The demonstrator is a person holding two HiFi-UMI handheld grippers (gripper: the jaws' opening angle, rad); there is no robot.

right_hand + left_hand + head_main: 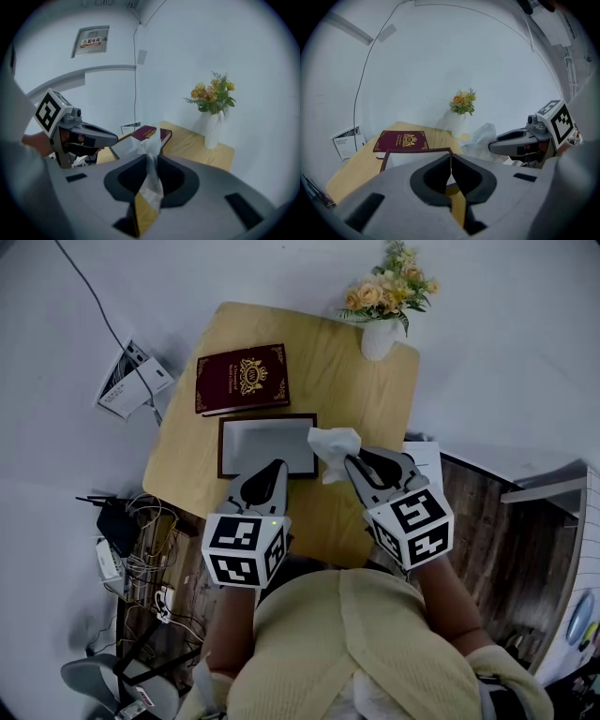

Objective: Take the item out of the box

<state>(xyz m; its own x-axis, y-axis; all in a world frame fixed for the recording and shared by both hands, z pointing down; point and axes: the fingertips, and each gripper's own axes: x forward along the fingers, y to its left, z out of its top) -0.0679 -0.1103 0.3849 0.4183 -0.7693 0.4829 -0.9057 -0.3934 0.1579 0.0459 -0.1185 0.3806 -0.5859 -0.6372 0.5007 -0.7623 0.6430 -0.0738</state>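
Observation:
An open dark-framed box (222,446) with a white inside lies on the wooden table, its maroon lid (242,378) set down behind it. My right gripper (352,463) is shut on a crumpled white paper wad (334,448), held above the box's right edge. In the right gripper view the paper (151,147) sticks up between the pads of that gripper (152,161). My left gripper (275,468) hovers over the box's near edge. Its jaws (450,164) are shut with nothing between them. The box rim (417,151) and lid (401,140) show just past them.
A white vase of yellow flowers (382,334) stands at the table's far right corner. Papers (131,381) and a cable lie on the floor to the left. Tangled wires and devices (131,540) sit beside the table's near left.

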